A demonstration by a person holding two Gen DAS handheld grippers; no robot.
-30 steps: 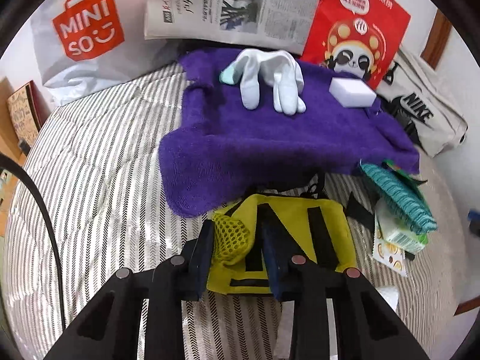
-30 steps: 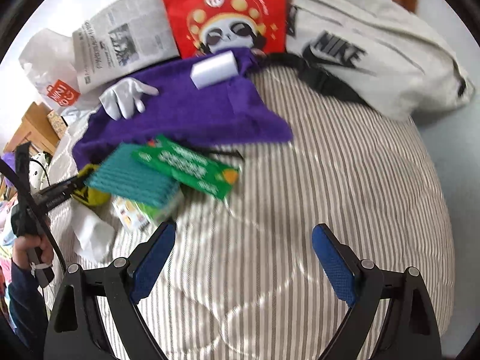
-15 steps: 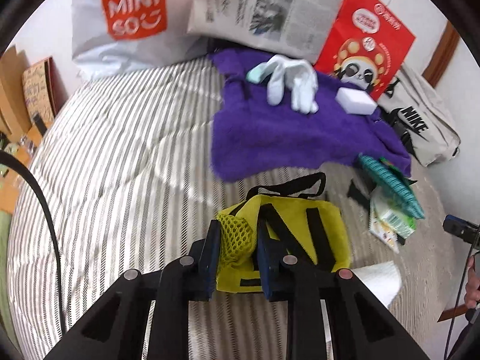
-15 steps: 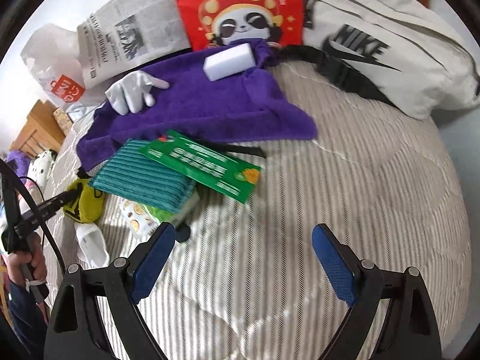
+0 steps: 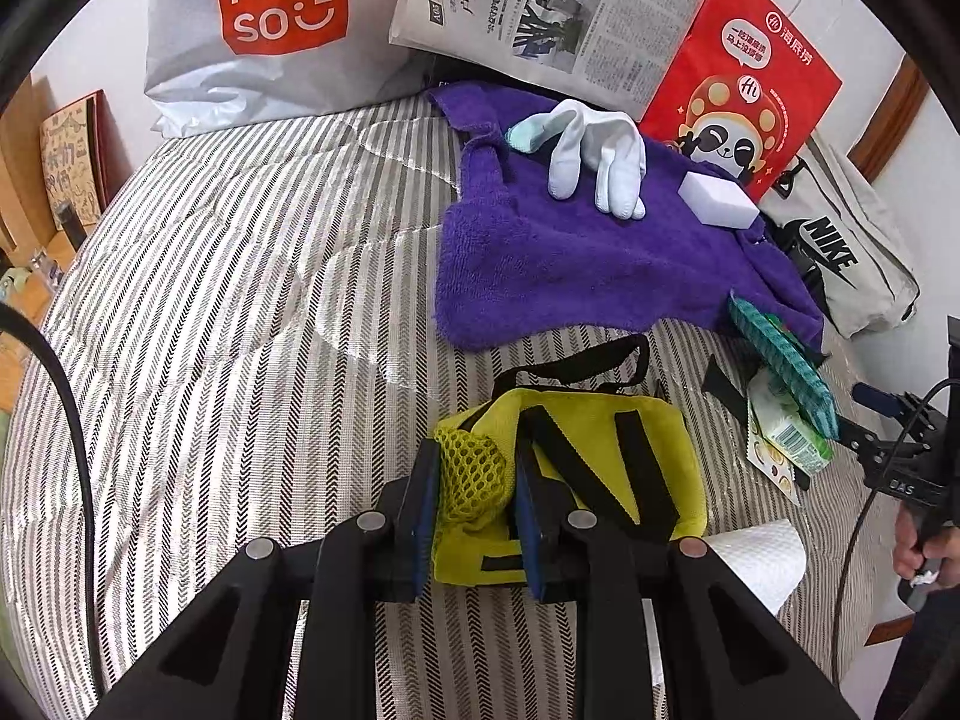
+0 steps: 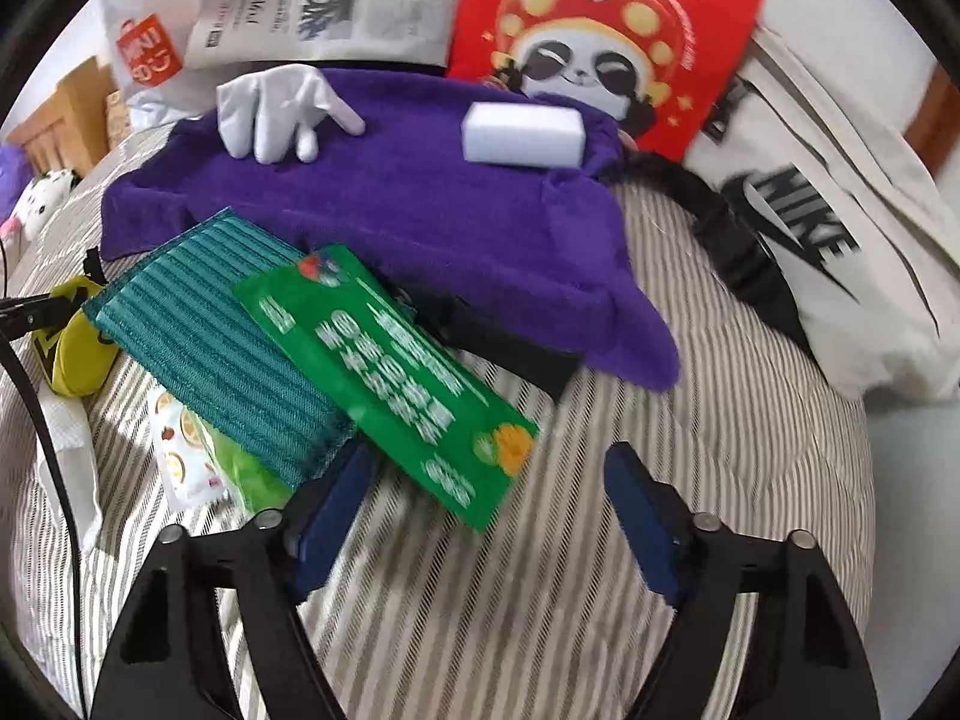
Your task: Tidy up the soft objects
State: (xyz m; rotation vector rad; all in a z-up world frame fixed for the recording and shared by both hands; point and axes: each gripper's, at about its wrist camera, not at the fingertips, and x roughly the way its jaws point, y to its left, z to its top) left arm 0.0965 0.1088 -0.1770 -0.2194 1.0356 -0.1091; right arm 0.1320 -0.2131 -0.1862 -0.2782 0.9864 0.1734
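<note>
the left gripper point(image 5: 471, 483) pinches the mesh pocket of a small yellow bag point(image 5: 606, 468) with black straps, lying on the striped bed point(image 5: 240, 330) short of a rumpled purple towel point(image 5: 600, 264). the right gripper point(image 6: 489, 510), spread with nothing pressed, has just been narrowing near a green packet point(image 6: 396, 378) overlapping a teal cloth point(image 6: 216, 342).

The purple towel point(image 5: 588, 264) looks fluffy; the striped quilt point(image 5: 240, 312) has a slight sheen. The yellow bag point(image 5: 600, 456) carries open mesh. The green packet point(image 6: 396, 372) is glossy plastic, the newspaper point(image 5: 552, 12) matt.
</note>
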